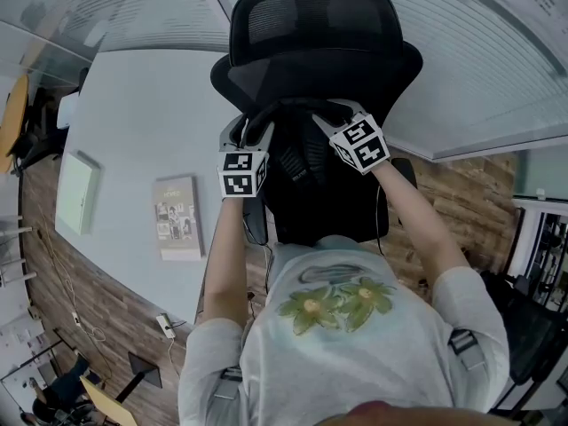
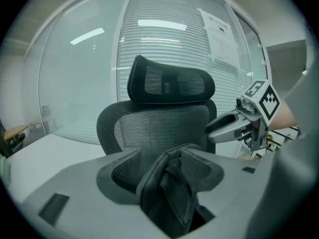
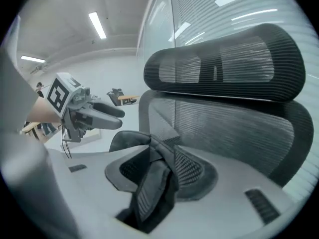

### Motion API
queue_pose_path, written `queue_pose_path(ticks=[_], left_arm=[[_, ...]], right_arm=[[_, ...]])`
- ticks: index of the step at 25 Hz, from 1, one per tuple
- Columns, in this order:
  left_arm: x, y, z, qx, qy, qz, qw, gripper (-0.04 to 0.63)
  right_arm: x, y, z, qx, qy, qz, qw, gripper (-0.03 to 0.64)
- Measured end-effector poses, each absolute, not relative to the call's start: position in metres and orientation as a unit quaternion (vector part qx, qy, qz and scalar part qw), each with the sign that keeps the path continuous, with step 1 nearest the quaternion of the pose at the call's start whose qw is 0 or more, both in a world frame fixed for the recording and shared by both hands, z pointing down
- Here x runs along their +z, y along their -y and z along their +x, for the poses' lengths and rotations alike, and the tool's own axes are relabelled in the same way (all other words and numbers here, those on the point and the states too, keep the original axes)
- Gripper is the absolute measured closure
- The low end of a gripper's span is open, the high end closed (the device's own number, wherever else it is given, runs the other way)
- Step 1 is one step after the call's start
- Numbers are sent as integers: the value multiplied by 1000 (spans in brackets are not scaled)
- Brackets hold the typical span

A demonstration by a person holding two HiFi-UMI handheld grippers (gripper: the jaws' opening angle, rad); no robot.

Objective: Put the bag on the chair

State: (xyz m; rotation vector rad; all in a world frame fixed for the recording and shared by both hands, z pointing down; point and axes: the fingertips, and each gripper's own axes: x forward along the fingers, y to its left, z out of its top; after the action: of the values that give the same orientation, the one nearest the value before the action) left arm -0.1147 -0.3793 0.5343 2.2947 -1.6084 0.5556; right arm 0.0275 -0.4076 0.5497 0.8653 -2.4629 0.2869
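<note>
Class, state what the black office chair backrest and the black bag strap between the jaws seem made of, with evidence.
Black office chair backrest: apparently woven mesh in a matte, probably plastic frame; light shows through its fine ribbing. Black bag strap: likely woven synthetic webbing, matte; it creases and shows a ribbed weave.

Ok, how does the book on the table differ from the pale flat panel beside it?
The book has a printed cover with pictures; the panel is plain and pale. The book lies nearer the chair, the panel farther off. Both are flat rectangles lying on the white table.
</note>
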Motion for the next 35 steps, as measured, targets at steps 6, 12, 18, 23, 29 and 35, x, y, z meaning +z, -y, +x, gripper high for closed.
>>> queue_pose_path(ticks=[6, 12, 18, 23, 29, 35], left_arm=[[512, 368, -105, 154, 568, 795, 150, 420], [502, 351, -94, 159, 570, 794, 139, 525], [496, 334, -72, 132, 555, 806, 155, 578], [492, 320, -56, 128, 549, 811, 154, 580], [487, 310, -61, 100, 566, 797, 183, 580], [483, 302, -60, 102, 568, 797, 177, 580]], right_arm=[[527, 400, 34, 123, 903, 357, 205, 571], [511, 378, 28, 128, 911, 349, 179, 609], [504, 352, 22, 124, 914, 347, 169, 609], [501, 337, 24, 132, 906, 366, 164, 609], [497, 323, 20, 134, 908, 362, 163, 609], [492, 316, 16, 130, 911, 357, 161, 611]])
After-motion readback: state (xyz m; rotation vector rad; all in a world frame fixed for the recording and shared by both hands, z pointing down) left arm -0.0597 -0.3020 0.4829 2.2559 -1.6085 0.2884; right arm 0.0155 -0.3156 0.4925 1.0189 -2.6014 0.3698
